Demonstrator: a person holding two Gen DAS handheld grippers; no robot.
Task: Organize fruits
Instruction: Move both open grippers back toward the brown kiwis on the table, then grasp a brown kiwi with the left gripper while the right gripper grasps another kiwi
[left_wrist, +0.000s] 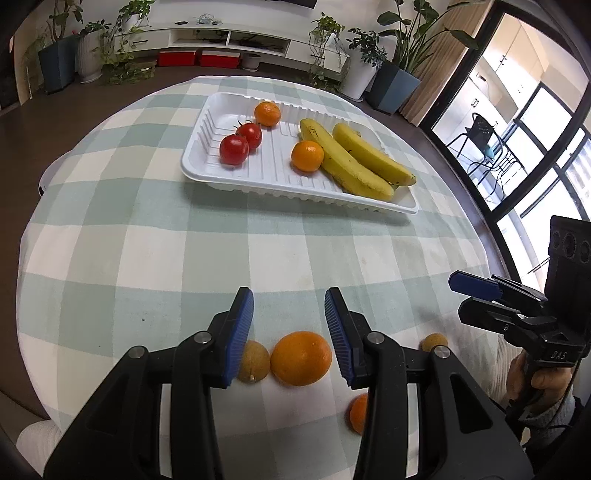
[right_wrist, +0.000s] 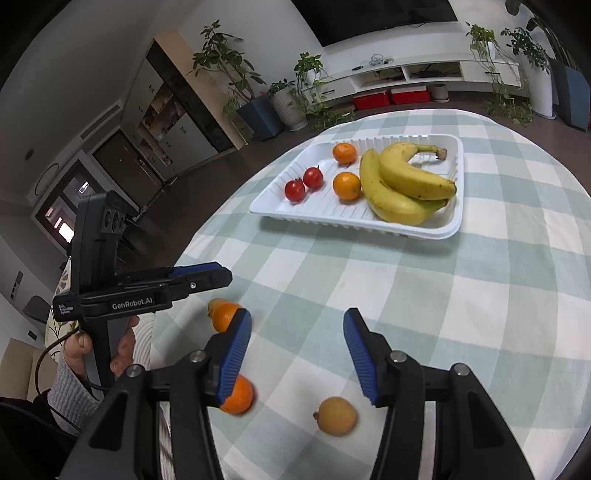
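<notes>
A white tray (left_wrist: 258, 173) on the checked table holds two bananas (left_wrist: 354, 162), two tomatoes (left_wrist: 234, 149) and two small oranges (left_wrist: 307, 156). My left gripper (left_wrist: 289, 314) is open above a large orange (left_wrist: 301, 358) with a tan longan (left_wrist: 253, 361) to its left; another orange (left_wrist: 358, 413) and a second longan (left_wrist: 434, 341) lie to the right. In the right wrist view my right gripper (right_wrist: 297, 343) is open above a longan (right_wrist: 337, 416), with an orange (right_wrist: 238, 398) under its left finger and another orange (right_wrist: 223, 315) beyond. The tray (right_wrist: 456, 206) shows there too.
The table (left_wrist: 147, 240) has a green and white checked cloth and a rounded edge. The right gripper's body (left_wrist: 524, 314) is at the right of the left view; the left gripper's body (right_wrist: 147, 291) is at the left of the right view. Potted plants and a low cabinet stand beyond.
</notes>
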